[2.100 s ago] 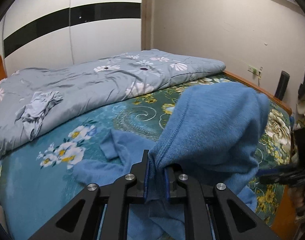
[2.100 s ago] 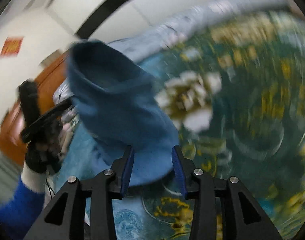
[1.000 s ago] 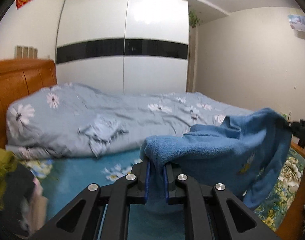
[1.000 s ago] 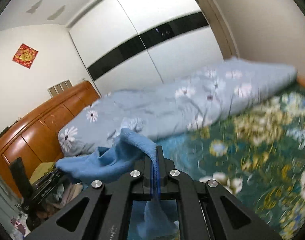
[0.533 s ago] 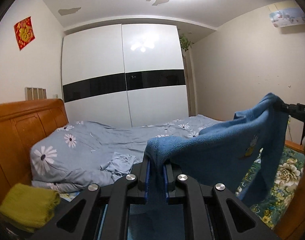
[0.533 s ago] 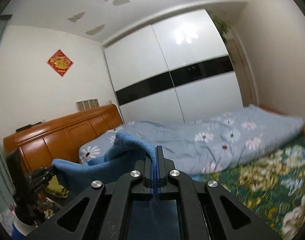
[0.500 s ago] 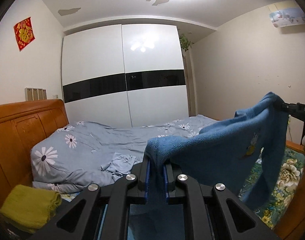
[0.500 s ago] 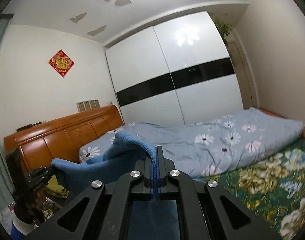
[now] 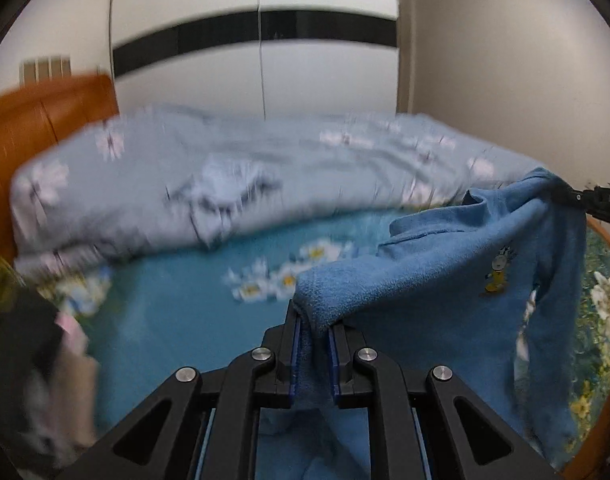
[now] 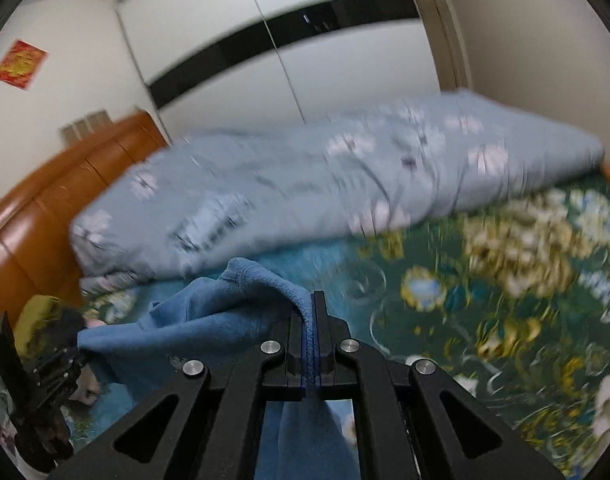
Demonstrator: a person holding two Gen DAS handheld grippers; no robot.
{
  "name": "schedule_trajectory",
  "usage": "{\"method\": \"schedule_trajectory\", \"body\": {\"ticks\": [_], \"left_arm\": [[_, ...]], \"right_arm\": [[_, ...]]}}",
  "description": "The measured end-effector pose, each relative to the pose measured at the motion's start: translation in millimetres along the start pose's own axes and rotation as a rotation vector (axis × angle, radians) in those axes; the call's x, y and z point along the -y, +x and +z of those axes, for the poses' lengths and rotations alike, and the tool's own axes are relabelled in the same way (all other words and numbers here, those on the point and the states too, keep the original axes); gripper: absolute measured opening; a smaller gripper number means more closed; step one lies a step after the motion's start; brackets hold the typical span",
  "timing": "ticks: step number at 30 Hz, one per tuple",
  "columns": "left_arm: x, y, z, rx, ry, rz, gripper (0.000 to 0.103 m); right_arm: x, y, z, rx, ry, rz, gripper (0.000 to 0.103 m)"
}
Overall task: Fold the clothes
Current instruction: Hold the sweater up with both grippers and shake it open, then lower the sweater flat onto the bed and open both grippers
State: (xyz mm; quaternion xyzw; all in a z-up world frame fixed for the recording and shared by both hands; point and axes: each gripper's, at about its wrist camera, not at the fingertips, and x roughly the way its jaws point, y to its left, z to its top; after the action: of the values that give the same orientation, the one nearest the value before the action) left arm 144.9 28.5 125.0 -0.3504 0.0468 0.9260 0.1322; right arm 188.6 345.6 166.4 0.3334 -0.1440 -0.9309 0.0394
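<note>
Fleece in mid-air: a blue fleece top (image 9: pixel 445 276) hangs stretched between two hand-held grippers above a bed (image 9: pixel 177 312) in a bedroom, its small cartoon emblem (image 9: pixel 499 268) facing the left wrist camera. The left gripper (image 9: pixel 313 330) has its jaws nearly closed on a bunched edge of the cloth, while the right gripper (image 10: pixel 313 320) pinches another edge with its jaws pressed almost flat together. Each tool shows at the far end of the garment in the other's view, so the top spans the gap between them and sags in the middle, one sleeve (image 9: pixel 553 320) dangling toward the mattress.

Half a second earlier both cameras looked level across the room, ceiling light and wall in frame; now they tilt downward, with the teal floral sheet (image 10: pixel 485 280) and the rumpled grey-blue duvet (image 9: pixel 225 184) streaked by motion blur. Two seconds ago the garment was only being gathered off the bed, and the right jaws were still apart.

The downward swing suggests the shake-out is over and the top is on its way to being laid flat on the sheet, the first real step of the fold. No crease has been made yet. A yellow item and dark clothes (image 10: pixel 45 320) wait by the wooden headboard (image 10: pixel 65 184).
</note>
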Motion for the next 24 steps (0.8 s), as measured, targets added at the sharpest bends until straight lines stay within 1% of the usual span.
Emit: {"method": "schedule_trajectory", "body": {"ticks": [1, 2, 5, 6, 9, 11, 16, 19, 21, 22, 24], "left_arm": [[0.4, 14.5, -3.0, -0.016, -0.001, 0.006, 0.013], [-0.2, 21.4, -2.1, -0.015, -0.002, 0.007, 0.013], [-3.0, 38.1, 2.3, -0.006, -0.007, 0.009, 0.013], [-4.4, 40.5, 5.8, 0.014, -0.009, 0.009, 0.013], [-9.2, 48.7, 15.5, 0.075, -0.013, 0.008, 0.013], [-10.8, 63.0, 14.6, 0.061, -0.012, 0.003, 0.015], [-16.6, 111.7, -5.3, -0.045, -0.044, -0.012, 0.015], [-21.9, 129.9, -18.0, -0.089, -0.063, -0.039, 0.015], [-25.7, 134.2, -22.9, -0.099, -0.078, -0.078, 0.015], [-28.0, 132.8, -24.3, -0.098, -0.088, -0.099, 0.017], [-34.2, 127.4, -26.5, -0.100, -0.114, -0.142, 0.027]], "right_arm": [[2.1, 14.0, -2.8, -0.020, -0.005, -0.015, 0.002], [4.2, 27.9, -5.6, -0.041, -0.010, -0.030, 0.002], [9.6, 55.9, 0.7, -0.049, -0.013, -0.044, 0.002], [10.4, 61.7, 3.2, -0.041, -0.013, -0.042, 0.002], [13.6, 67.4, 17.0, 0.030, -0.003, -0.021, 0.002], [16.0, 78.0, 20.3, 0.037, 0.005, -0.031, 0.002], [32.1, 136.8, -5.6, -0.096, 0.023, -0.105, 0.002], [41.8, 161.0, -23.2, -0.156, 0.039, -0.129, 0.002], [47.5, 173.4, -31.0, -0.195, 0.048, -0.148, 0.002], [49.8, 178.3, -33.9, -0.210, 0.052, -0.155, 0.002], [52.8, 186.7, -39.4, -0.236, 0.054, -0.168, 0.002]]}}
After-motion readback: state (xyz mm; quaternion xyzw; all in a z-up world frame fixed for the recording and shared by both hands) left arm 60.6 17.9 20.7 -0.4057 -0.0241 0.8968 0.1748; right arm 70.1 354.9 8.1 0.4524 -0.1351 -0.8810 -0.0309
